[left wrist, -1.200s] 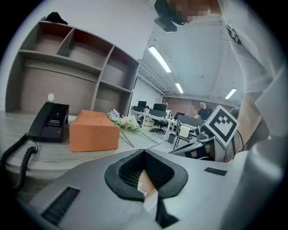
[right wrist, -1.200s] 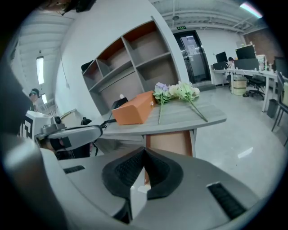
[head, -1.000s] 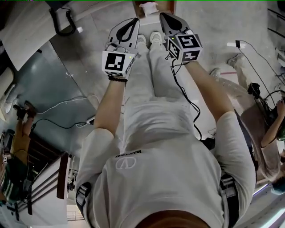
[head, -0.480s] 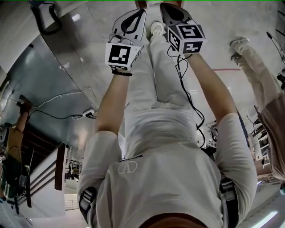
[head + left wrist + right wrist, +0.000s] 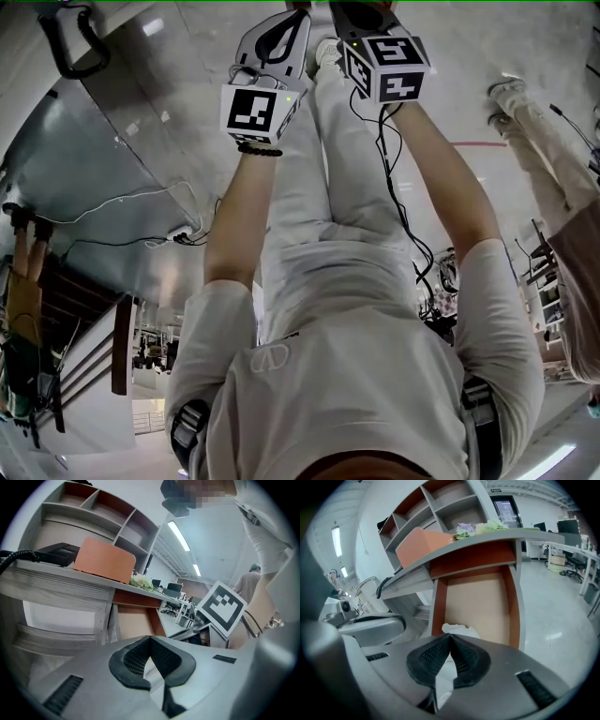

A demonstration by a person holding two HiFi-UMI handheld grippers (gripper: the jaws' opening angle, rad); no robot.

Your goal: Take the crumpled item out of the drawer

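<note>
The drawer [image 5: 476, 599] stands pulled out under the desk, its inside orange-brown. A white crumpled item [image 5: 460, 630] lies at its near end, partly hidden behind my right gripper [image 5: 450, 638], which is shut and empty just in front of it. My left gripper [image 5: 150, 640] is also shut with nothing in it, pointing at the desk's side beside the drawer [image 5: 135, 620]. In the head view both grippers, left [image 5: 292, 21] and right [image 5: 354, 11], reach forward side by side at the top edge; the drawer is out of that view.
An orange box [image 5: 104, 560], a black phone [image 5: 55, 554] and green stuff [image 5: 487, 527] sit on the desk top [image 5: 440, 555], with open shelves [image 5: 440, 503] above. Another person's legs [image 5: 525, 122] stand at the right. Cables [image 5: 141, 239] run over the floor at left.
Both grippers have sunk together and now sit higher in the head view. The drawer end and white item seen at that view's top edge a second ago have slid out of it.
</note>
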